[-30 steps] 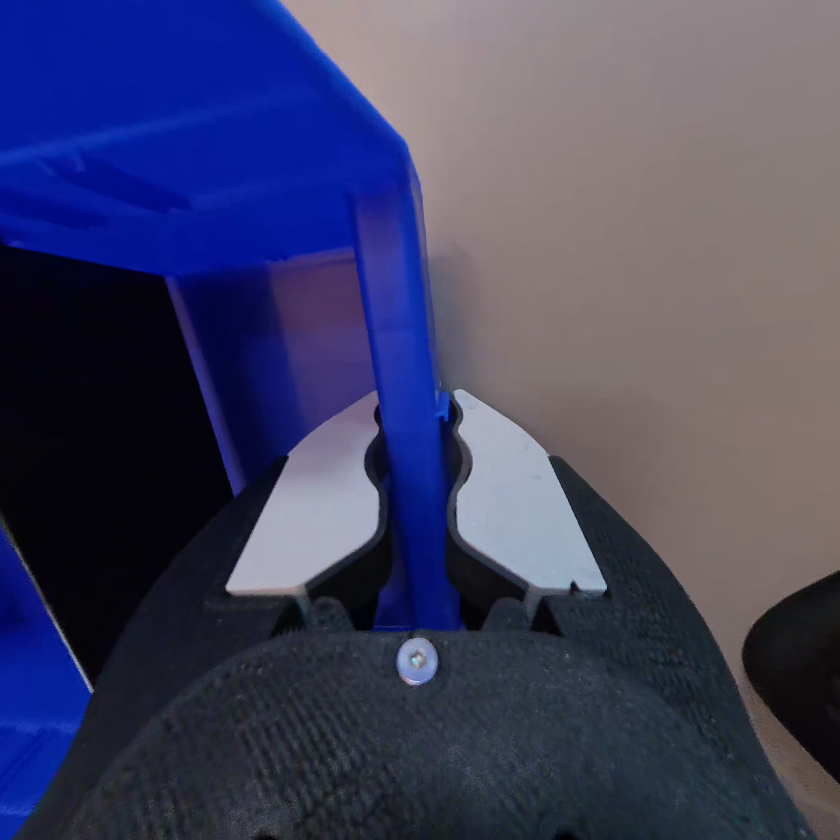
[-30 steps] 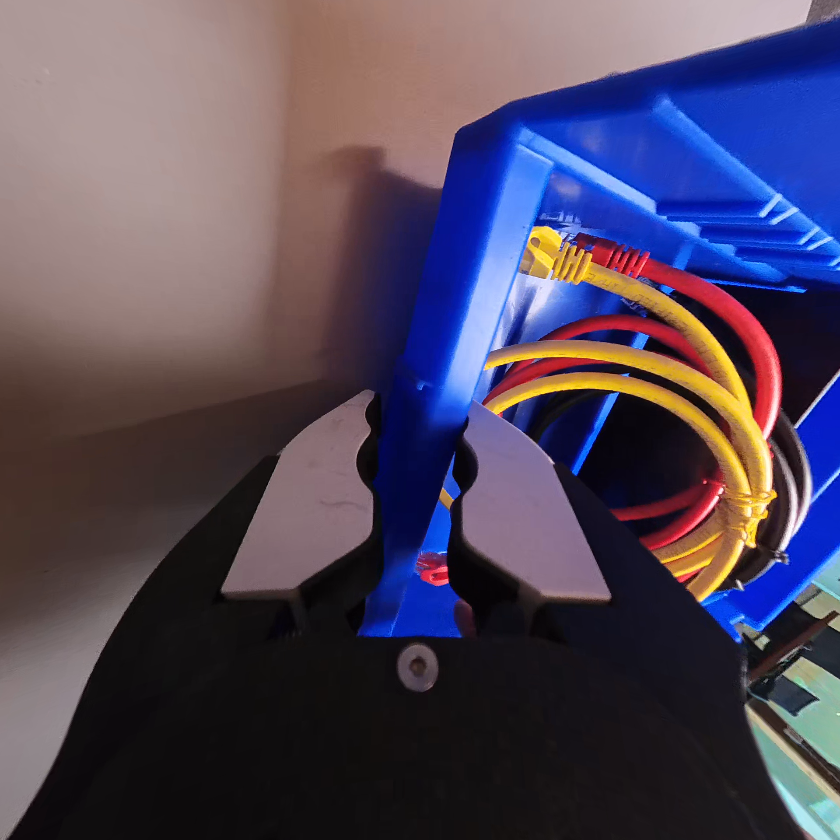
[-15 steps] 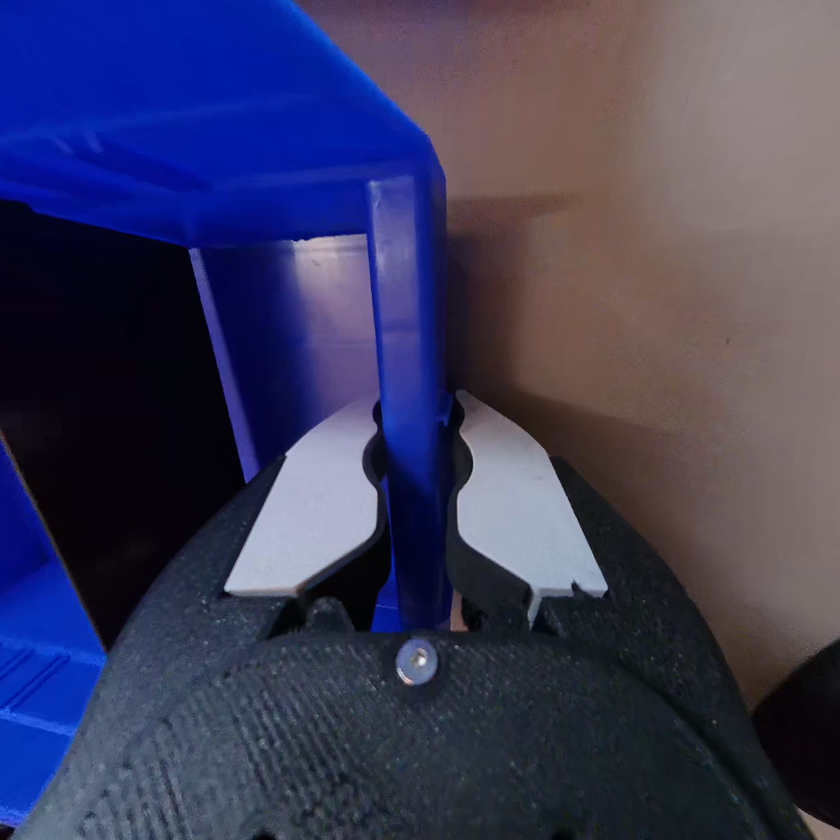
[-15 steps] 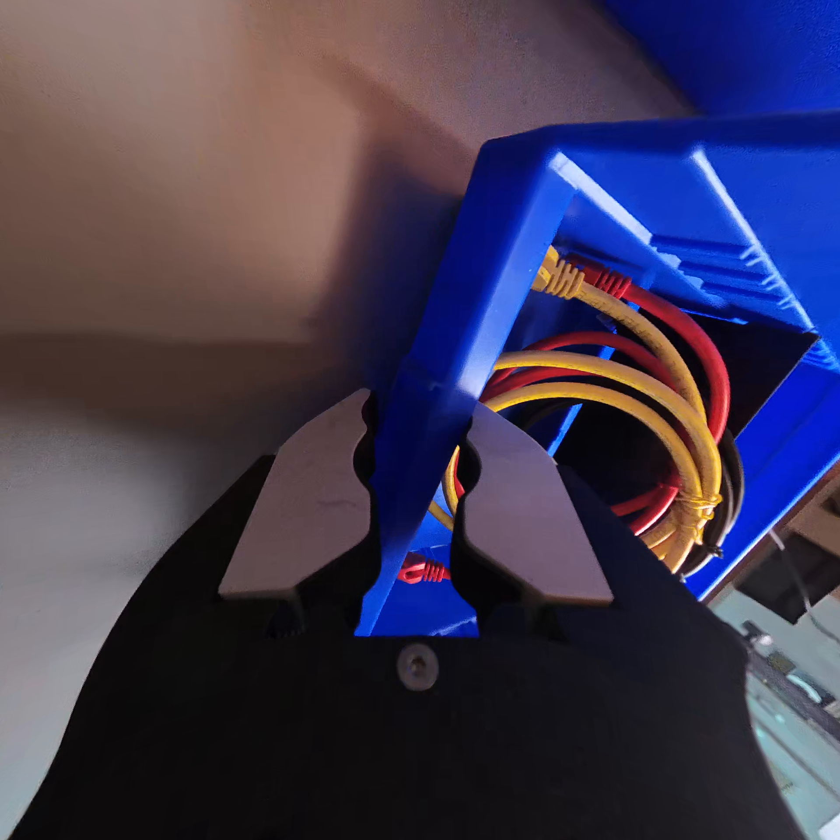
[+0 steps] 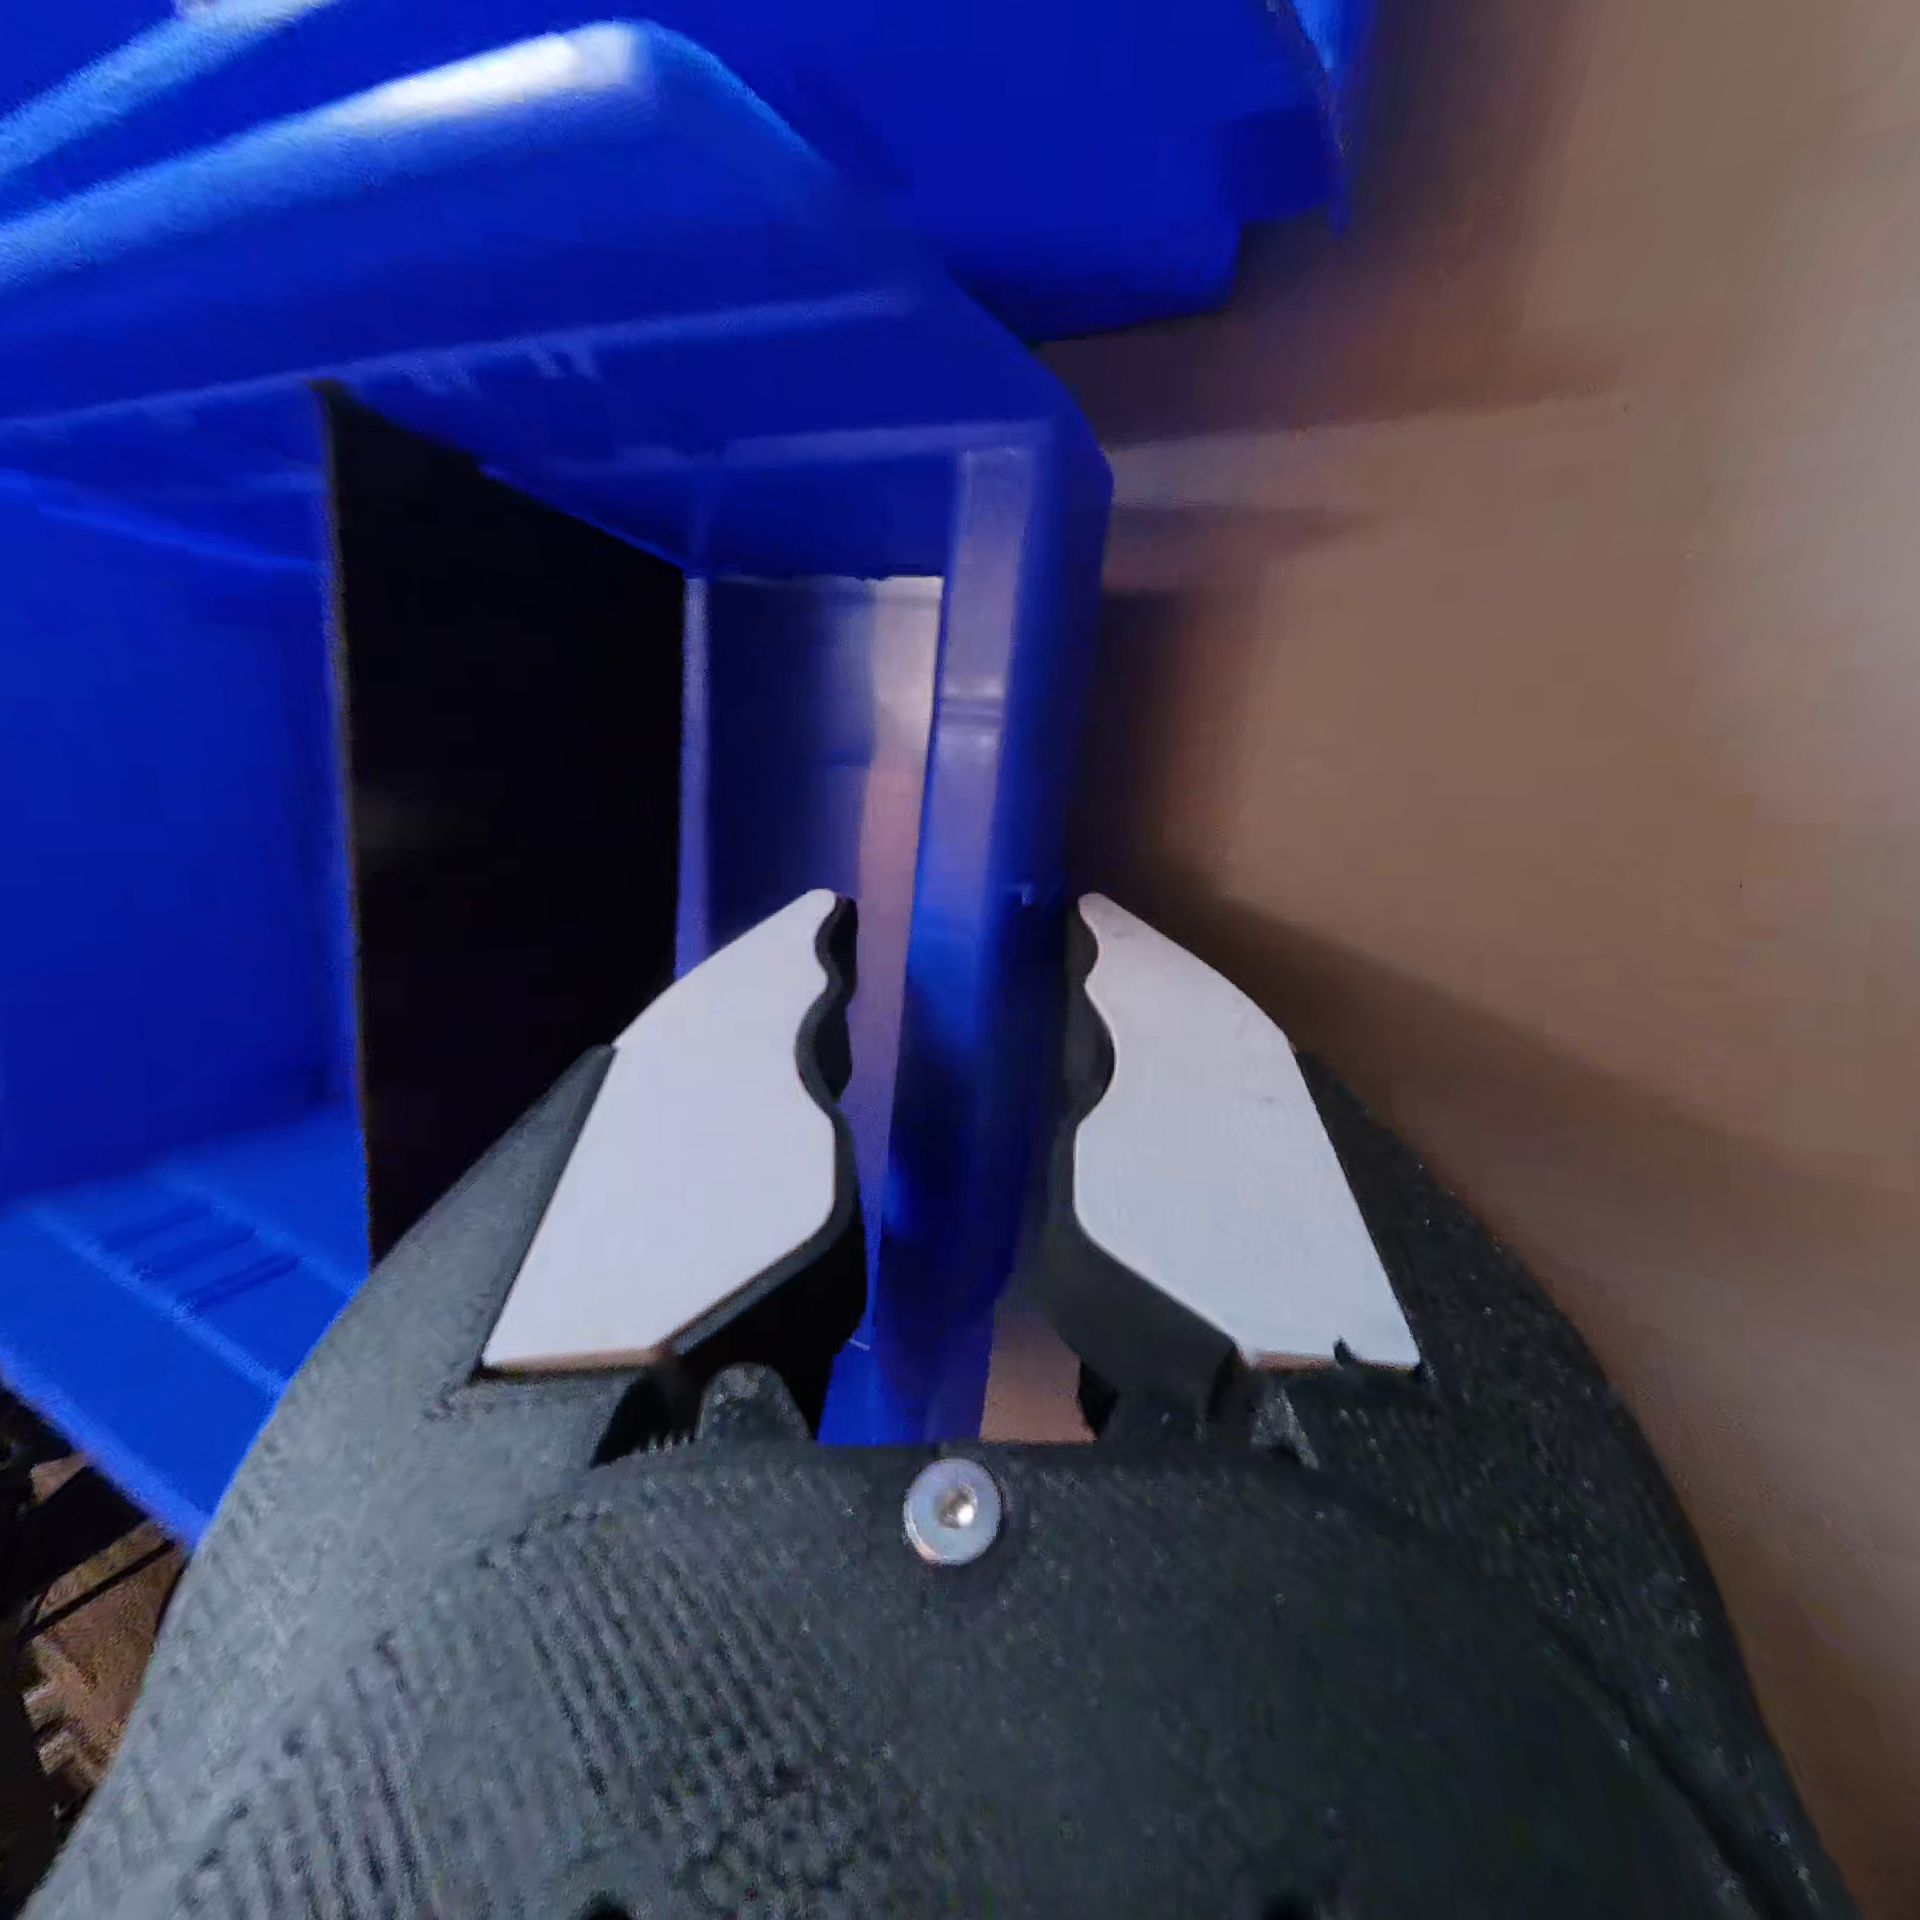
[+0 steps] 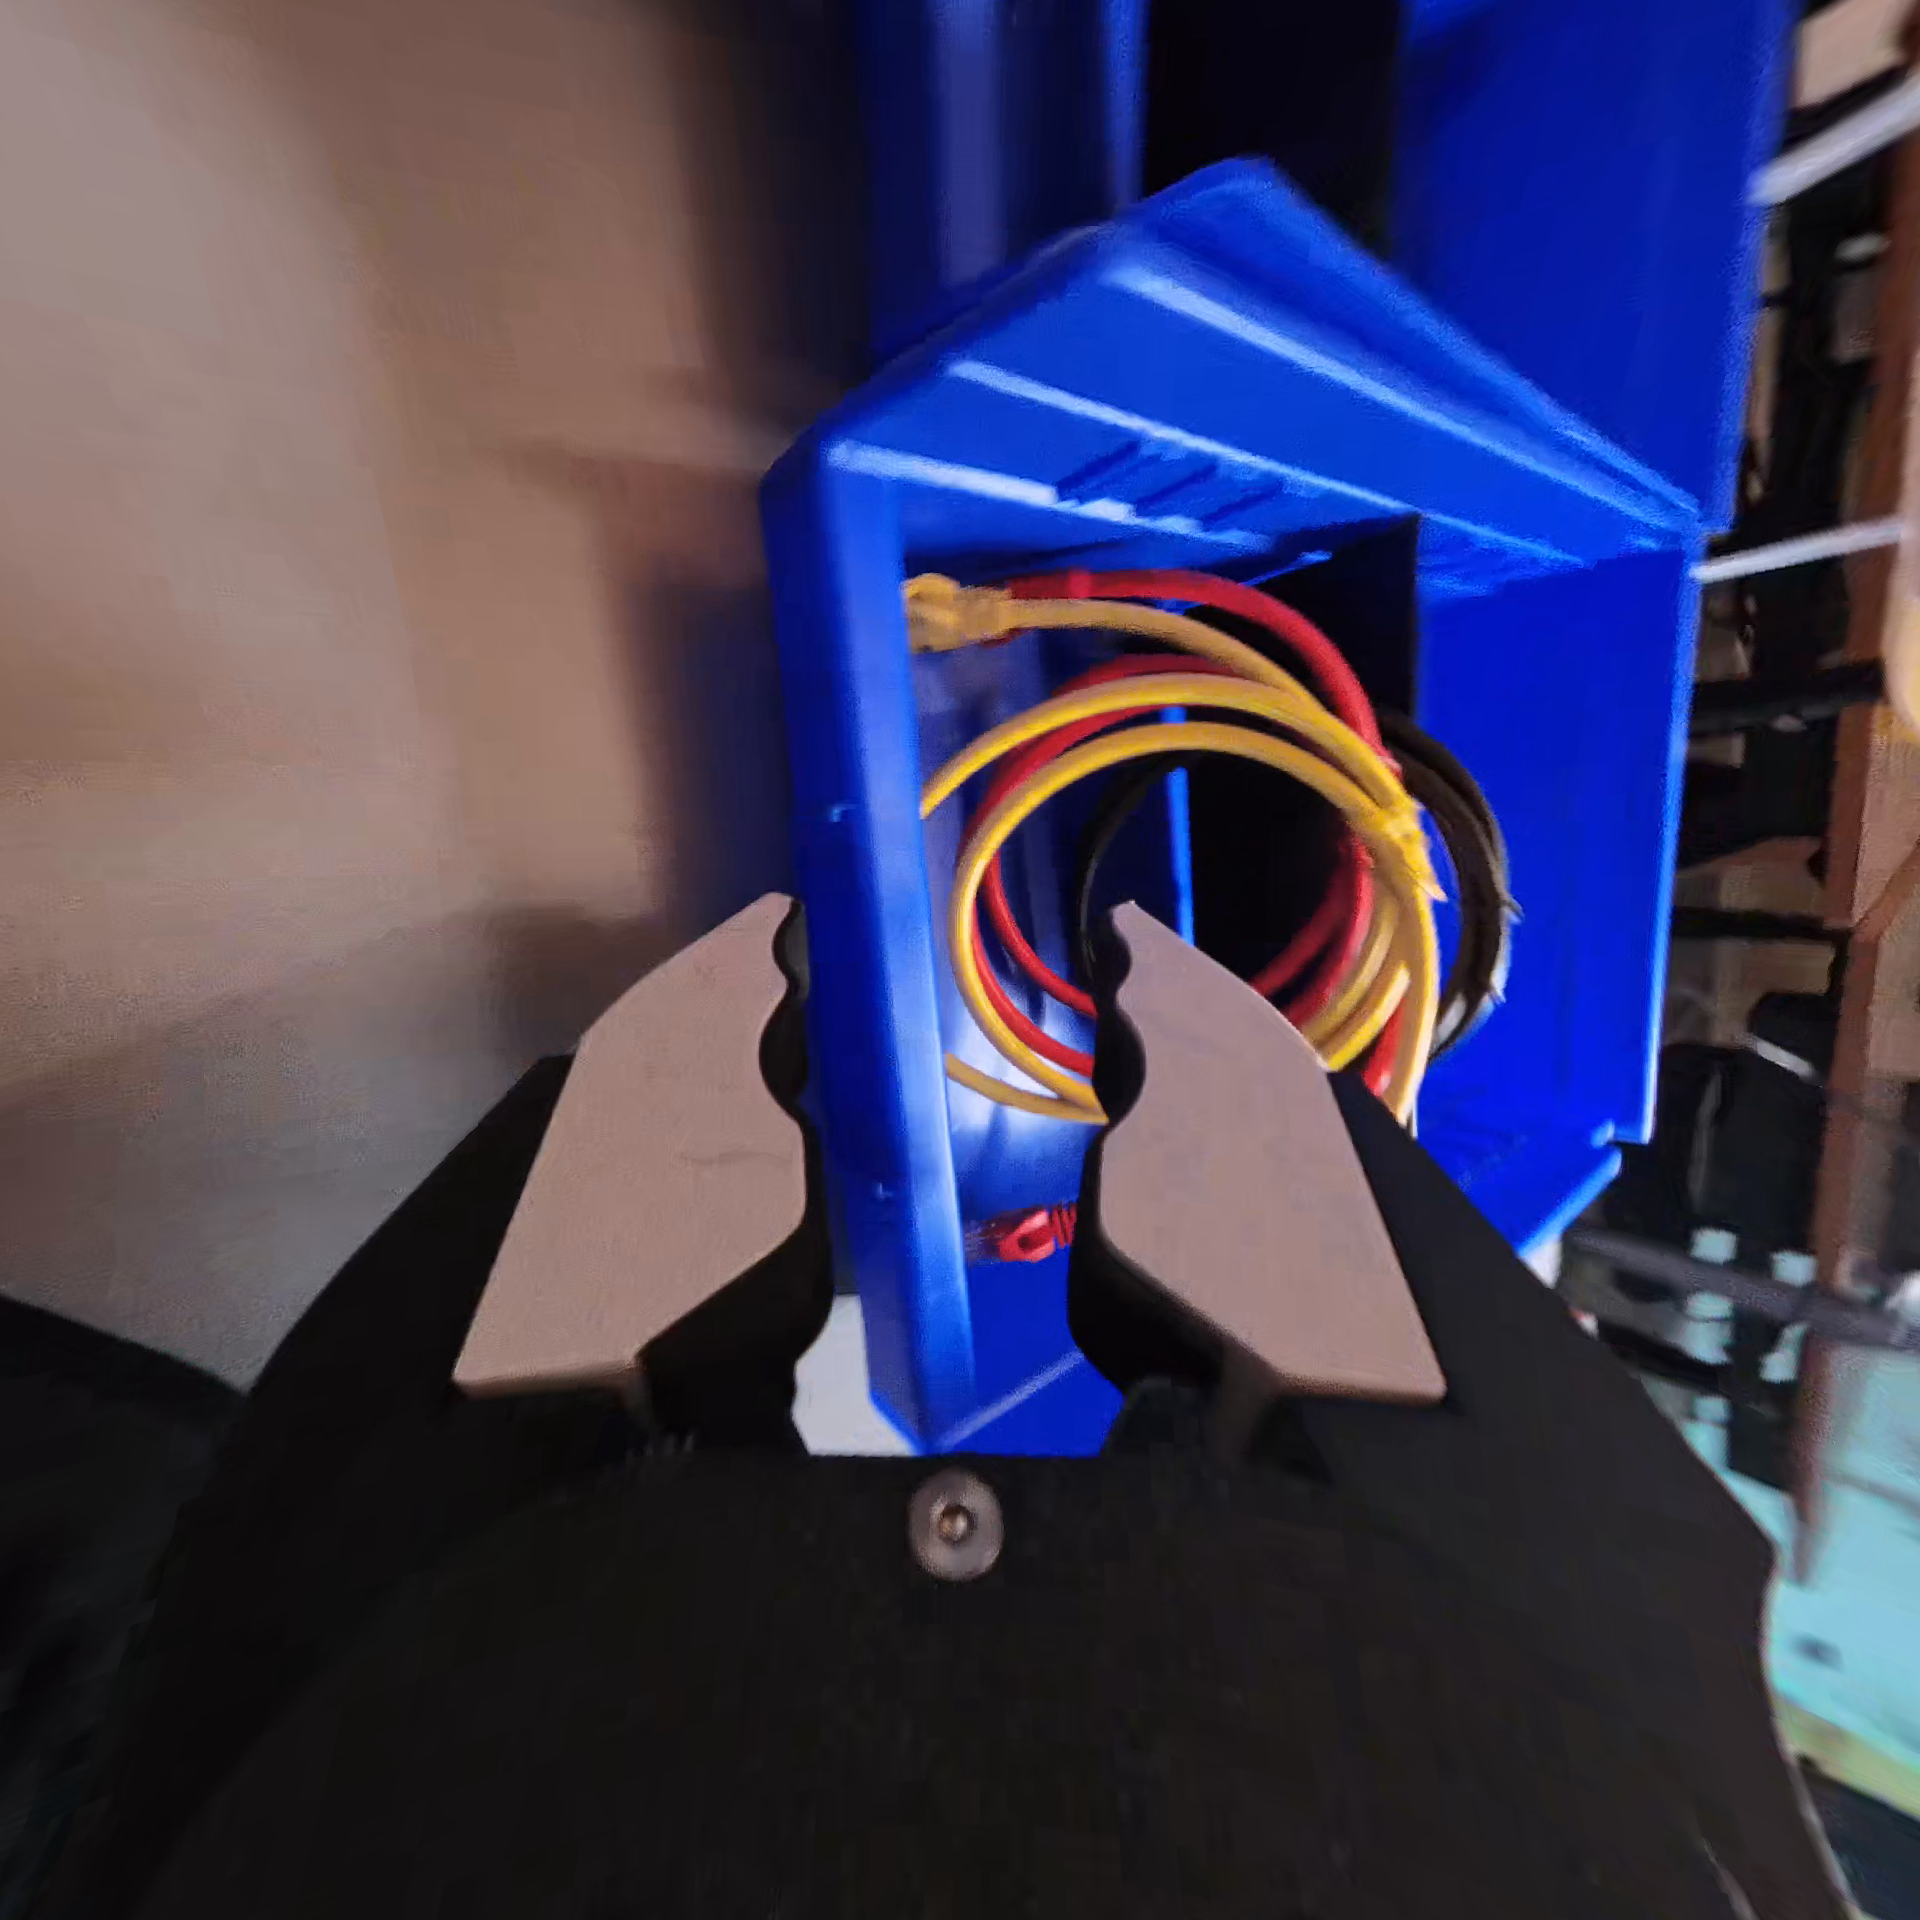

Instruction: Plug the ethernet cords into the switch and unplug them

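Note:
A blue plastic bin (image 6: 1195,395) holds coiled ethernet cords: yellow (image 6: 1143,743), red (image 6: 1247,613) and black (image 6: 1465,831). A yellow plug (image 6: 945,613) lies near its upper corner and a red plug (image 6: 1023,1236) near its lower edge. My right gripper (image 6: 951,914) is open and straddles the bin's side wall (image 6: 883,831), with one finger inside the bin. My left gripper (image 5: 961,914) straddles the opposite wall (image 5: 987,727), slightly open with a thin gap on each side. The bin's dark inside (image 5: 499,779) shows to the left. No switch is in view.
More blue bins sit right behind and above this one (image 5: 1143,156) (image 6: 1558,208). A beige wall (image 5: 1558,831) (image 6: 312,520) is close on the outer side of each gripper. Dark shelving with wires (image 6: 1818,623) and a pale green surface (image 6: 1818,1558) lie to the right.
Both grippers were clamped on the bin's walls and have now opened off them. The bin has swung closer to the other blue bins behind it. The views are motion-blurred.

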A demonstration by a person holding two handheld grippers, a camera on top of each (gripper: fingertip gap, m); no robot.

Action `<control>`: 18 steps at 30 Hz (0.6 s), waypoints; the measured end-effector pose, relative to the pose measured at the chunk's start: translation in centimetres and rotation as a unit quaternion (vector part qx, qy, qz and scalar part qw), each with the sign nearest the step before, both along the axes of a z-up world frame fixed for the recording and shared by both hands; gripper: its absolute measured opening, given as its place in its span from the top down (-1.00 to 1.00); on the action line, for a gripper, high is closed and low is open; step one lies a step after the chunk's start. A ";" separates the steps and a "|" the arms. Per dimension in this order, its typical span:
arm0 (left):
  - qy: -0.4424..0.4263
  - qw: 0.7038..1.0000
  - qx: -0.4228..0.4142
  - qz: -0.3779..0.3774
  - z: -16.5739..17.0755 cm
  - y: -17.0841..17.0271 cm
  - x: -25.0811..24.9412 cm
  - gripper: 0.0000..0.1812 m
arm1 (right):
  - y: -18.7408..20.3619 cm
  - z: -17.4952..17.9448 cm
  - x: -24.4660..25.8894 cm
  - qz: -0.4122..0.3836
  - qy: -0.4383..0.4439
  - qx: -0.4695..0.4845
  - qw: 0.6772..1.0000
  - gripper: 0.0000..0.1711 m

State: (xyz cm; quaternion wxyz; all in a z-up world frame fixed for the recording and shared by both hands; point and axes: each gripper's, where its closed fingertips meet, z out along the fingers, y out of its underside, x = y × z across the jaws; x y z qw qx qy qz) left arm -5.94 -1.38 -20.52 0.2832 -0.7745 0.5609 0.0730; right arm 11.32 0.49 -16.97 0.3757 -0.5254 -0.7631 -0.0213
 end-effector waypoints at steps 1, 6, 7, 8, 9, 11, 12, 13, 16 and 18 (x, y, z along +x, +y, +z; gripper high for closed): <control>-0.013 1.000 0.020 0.007 0.5 -0.2 -0.1 0.56 | -0.2 1.1 0.5 -0.020 0.040 -0.017 0.999 0.36; -0.153 0.981 0.112 0.030 4.7 -2.3 0.9 0.60 | -0.1 4.7 6.1 -0.142 0.212 -0.061 0.965 0.33; -0.195 0.973 0.120 0.034 5.7 -2.9 1.5 0.61 | 0.0 4.9 7.5 -0.168 0.244 -0.075 0.952 0.35; -0.239 0.963 0.120 0.042 6.6 -3.4 2.1 0.65 | 0.0 4.7 8.8 -0.194 0.276 -0.096 0.936 0.37; -0.284 0.950 0.113 0.055 7.2 -3.9 2.8 0.68 | 0.0 4.4 9.8 -0.217 0.306 -0.118 0.919 0.38; -0.367 0.922 0.088 0.082 7.5 -4.4 4.5 0.71 | 0.4 3.6 11.6 -0.261 0.357 -0.142 0.886 0.39; -0.398 0.909 0.070 0.100 7.1 -4.4 5.4 0.71 | 0.6 3.3 12.0 -0.276 0.376 -0.151 0.871 0.39; -0.423 0.898 0.050 0.113 6.6 -4.4 6.5 0.69 | 0.8 3.0 12.1 -0.286 0.393 -0.156 0.860 0.39; -0.469 0.869 0.010 0.157 4.9 -3.4 9.4 0.62 | 2.2 2.5 11.6 -0.311 0.414 -0.156 0.841 0.40; -0.467 0.864 0.028 0.186 4.3 -1.8 10.3 0.56 | 3.6 2.3 10.8 -0.324 0.420 -0.168 0.831 0.39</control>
